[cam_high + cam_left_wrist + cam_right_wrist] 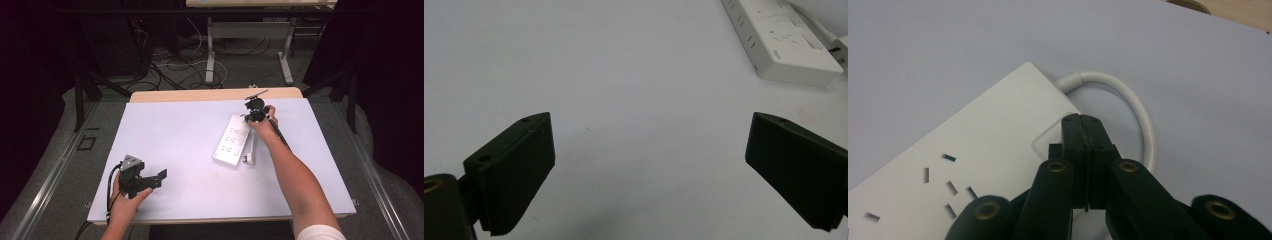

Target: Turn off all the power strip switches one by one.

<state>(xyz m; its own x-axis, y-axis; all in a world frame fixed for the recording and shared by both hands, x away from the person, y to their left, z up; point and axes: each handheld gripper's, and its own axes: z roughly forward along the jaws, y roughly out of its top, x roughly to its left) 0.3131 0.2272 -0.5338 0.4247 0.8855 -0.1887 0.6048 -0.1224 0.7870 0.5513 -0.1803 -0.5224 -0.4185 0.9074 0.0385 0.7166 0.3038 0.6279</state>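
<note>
Resting near-left: left gripper [159,179] on the white sheet [175,130], held by the left hand [127,200] at the table's near-left corner.
Left tongs: wide apart, nothing btwn them; in the left gripper view [649,160] just bare sheet lies btwn the two black pads.
Left cable: black, loops down from the gripper past the wrist and off the near edge.
Sheet: pale, covers most of the table [215,94]; wood shows along the far edge.
Power strip: white power strip [231,141] lies flat, right of centre, set diagonally, far end toward the right gripper.
Cord: white cord [1143,120] leaves the strip's far end, curves round in a loop beside it; white plug [248,159] lies just beside the strip's near end.
Right gripper: right gripper [256,116] at the strip's far end, right hand [265,125] behind it, forearm reaching across the table.
Right tongs: pressed together w/ nothing btwn them; in the right gripper view [1087,131] the tips sit over the strip's square button [1048,142]; contact w/ it can't be told.
</note>
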